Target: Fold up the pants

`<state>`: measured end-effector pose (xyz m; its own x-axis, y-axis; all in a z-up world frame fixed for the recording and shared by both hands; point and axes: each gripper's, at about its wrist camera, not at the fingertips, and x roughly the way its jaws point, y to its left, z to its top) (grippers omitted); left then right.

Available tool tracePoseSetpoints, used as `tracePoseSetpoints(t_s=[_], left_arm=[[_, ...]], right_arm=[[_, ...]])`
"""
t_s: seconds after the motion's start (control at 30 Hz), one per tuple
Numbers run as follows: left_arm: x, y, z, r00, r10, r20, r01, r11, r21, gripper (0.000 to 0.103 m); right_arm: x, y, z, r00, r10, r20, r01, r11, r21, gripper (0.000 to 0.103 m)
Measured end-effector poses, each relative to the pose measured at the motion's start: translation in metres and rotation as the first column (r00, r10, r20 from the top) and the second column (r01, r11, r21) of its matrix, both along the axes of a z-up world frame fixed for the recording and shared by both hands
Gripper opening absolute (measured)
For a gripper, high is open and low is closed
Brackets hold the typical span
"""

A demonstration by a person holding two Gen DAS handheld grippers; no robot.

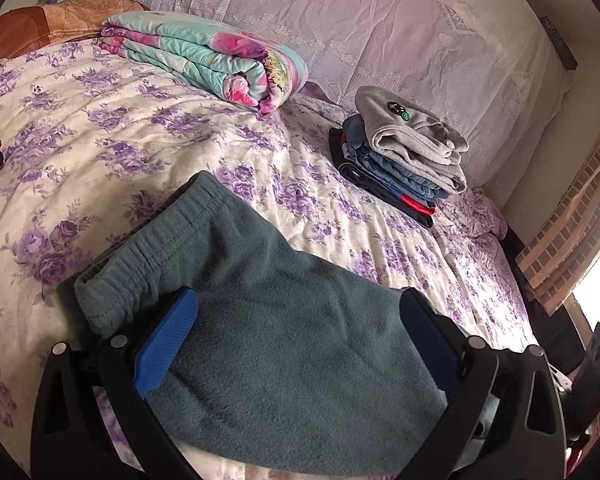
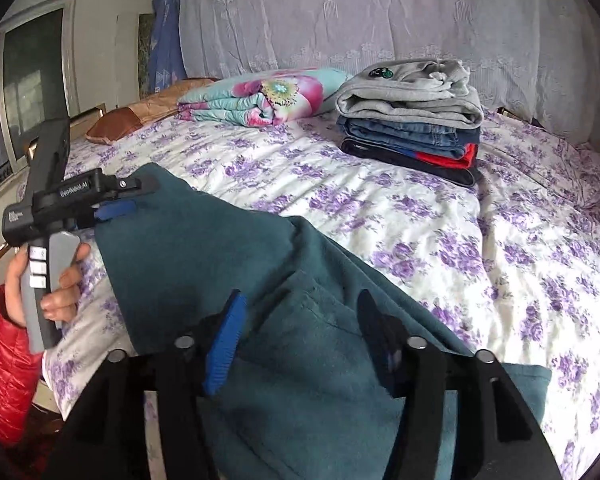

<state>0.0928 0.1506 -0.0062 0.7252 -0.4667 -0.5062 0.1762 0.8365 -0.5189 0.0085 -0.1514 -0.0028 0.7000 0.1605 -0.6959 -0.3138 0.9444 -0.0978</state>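
Two grippers work over teal fleece pants (image 1: 284,344) spread on a bed (image 1: 112,128) with a purple-flowered cover. In the left wrist view the left gripper (image 1: 300,320) has its blue-padded fingers (image 1: 168,344) spread wide, the pants lying between them near the elastic waistband (image 1: 156,240); the pads do not press the cloth together. In the right wrist view the right gripper (image 2: 300,320) also stands spread, its fingers over a fold of the pants near a pocket seam, with no pinch visible. The same view shows the left gripper from the side at the waistband end, held by a hand (image 2: 48,280) in a red quilted sleeve (image 2: 4,364). The pants lie near the front edge of the bed, with one part doubled over another. Farther back sits a stack (image 1: 404,156) of folded clothes, grey on top, then denim, then dark and red pieces. A rolled floral blanket (image 1: 208,56) lies near a brown pillow (image 1: 40,24), well apart from the pants. A lace cloth (image 1: 340,20) covers the headboard.
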Motion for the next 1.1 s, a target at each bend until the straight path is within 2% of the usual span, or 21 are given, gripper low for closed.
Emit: tracePoseSetpoints(t_s=[0.03, 0.1, 0.17, 0.2, 0.27, 0.3, 0.4, 0.47, 0.53, 0.63, 0.73, 0.77, 0.8, 0.9, 0.93, 0.97, 1.0, 1.03, 1.1], left_arm=[[-0.004, 0.003, 0.002, 1.0, -0.01, -0.013, 0.01, 1.0, 0.001, 0.098], [-0.019, 0.014, 0.008, 0.999, -0.026, -0.041, 0.026, 1.0, -0.005, 0.098], [-0.035, 0.032, 0.014, 0.997, -0.019, -0.07, 0.018, 1.0, -0.004, 0.098], [-0.041, 0.042, 0.017, 0.997, -0.012, -0.082, 0.012, 1.0, 0.003, 0.098], [-0.043, 0.061, 0.017, 0.992, 0.025, -0.127, -0.022, 0.999, 0.03, 0.098], [-0.04, 0.069, 0.014, 0.986, 0.044, -0.162, -0.039, 0.999, 0.034, 0.098], [-0.028, 0.083, -0.002, 0.972, 0.031, -0.231, -0.048, 0.997, -0.065, 0.098], [-0.02, 0.076, -0.002, 0.976, 0.033, -0.217, -0.041, 0.999, -0.034, 0.098], [-0.008, 0.064, -0.003, 0.976, 0.025, -0.218, -0.025, 1.0, 0.006, 0.098], [0.006, 0.054, -0.003, 0.975, 0.038, -0.219, -0.031, 0.999, 0.038, 0.098], [0.013, 0.057, -0.003, 0.975, 0.026, -0.22, -0.032, 0.999, -0.02, 0.098], [0.012, 0.062, -0.003, 0.976, 0.028, -0.217, -0.041, 0.998, -0.053, 0.098], [0.01, 0.066, -0.004, 0.977, 0.034, -0.211, -0.053, 0.995, -0.084, 0.096], [0.001, 0.074, -0.004, 0.973, 0.081, -0.214, -0.107, 0.988, -0.11, 0.06], [-0.001, 0.074, -0.005, 0.974, 0.076, -0.212, -0.104, 0.987, -0.122, 0.054], [-0.001, 0.074, -0.006, 0.976, 0.059, -0.211, -0.089, 0.987, -0.137, 0.041], [0.0, 0.072, -0.007, 0.976, 0.03, -0.217, -0.065, 0.986, -0.157, 0.021], [0.002, 0.069, -0.01, 0.973, 0.007, -0.23, -0.048, 0.984, -0.173, 0.014], [0.001, 0.065, -0.011, 0.974, 0.017, -0.228, -0.057, 0.984, -0.17, 0.009]], right_arm=[[0.003, -0.001, -0.016, 0.998, 0.023, -0.058, -0.026, 0.999, -0.039, 0.086], [-0.004, -0.019, -0.004, 1.0, 0.011, -0.029, -0.008, 0.997, 0.071, 0.086], [-0.023, -0.038, 0.02, 0.994, -0.017, 0.108, 0.001, 0.989, 0.15, 0.087], [-0.034, -0.047, 0.031, 0.983, -0.024, 0.183, -0.008, 0.985, 0.173, 0.091], [-0.053, -0.068, 0.046, 0.952, -0.078, 0.297, 0.023, 0.983, 0.183, 0.099], [-0.057, -0.078, 0.048, 0.939, -0.111, 0.326, 0.054, 0.983, 0.177, 0.099], [-0.059, -0.109, 0.039, 0.926, -0.193, 0.324, 0.146, 0.976, 0.164, 0.099], [-0.054, -0.129, 0.026, 0.934, -0.251, 0.256, 0.201, 0.957, 0.208, 0.099], [-0.048, -0.151, 0.019, 0.948, -0.278, 0.158, 0.215, 0.921, 0.326, 0.099], [-0.043, -0.183, 0.007, 0.939, -0.336, 0.072, 0.262, 0.836, 0.482, 0.099], [-0.038, -0.213, -0.012, 0.917, -0.397, -0.036, 0.332, 0.712, 0.619, 0.099], [-0.04, -0.22, -0.016, 0.91, -0.413, -0.043, 0.337, 0.673, 0.658, 0.099], [-0.044, -0.225, -0.017, 0.906, -0.421, -0.032, 0.326, 0.65, 0.686, 0.099], [-0.05, -0.223, -0.017, 0.905, -0.425, 0.004, 0.3, 0.644, 0.704, 0.099], [-0.05, -0.223, -0.017, 0.904, -0.429, 0.003, 0.303, 0.644, 0.702, 0.099], [-0.049, -0.223, -0.018, 0.903, -0.429, -0.003, 0.308, 0.643, 0.701, 0.099], [-0.049, -0.224, -0.019, 0.903, -0.43, -0.009, 0.313, 0.642, 0.7, 0.099], [-0.048, -0.224, -0.02, 0.903, -0.43, -0.014, 0.317, 0.641, 0.699, 0.099], [-0.051, -0.227, -0.019, 0.901, -0.433, -0.012, 0.316, 0.639, 0.701, 0.099]])
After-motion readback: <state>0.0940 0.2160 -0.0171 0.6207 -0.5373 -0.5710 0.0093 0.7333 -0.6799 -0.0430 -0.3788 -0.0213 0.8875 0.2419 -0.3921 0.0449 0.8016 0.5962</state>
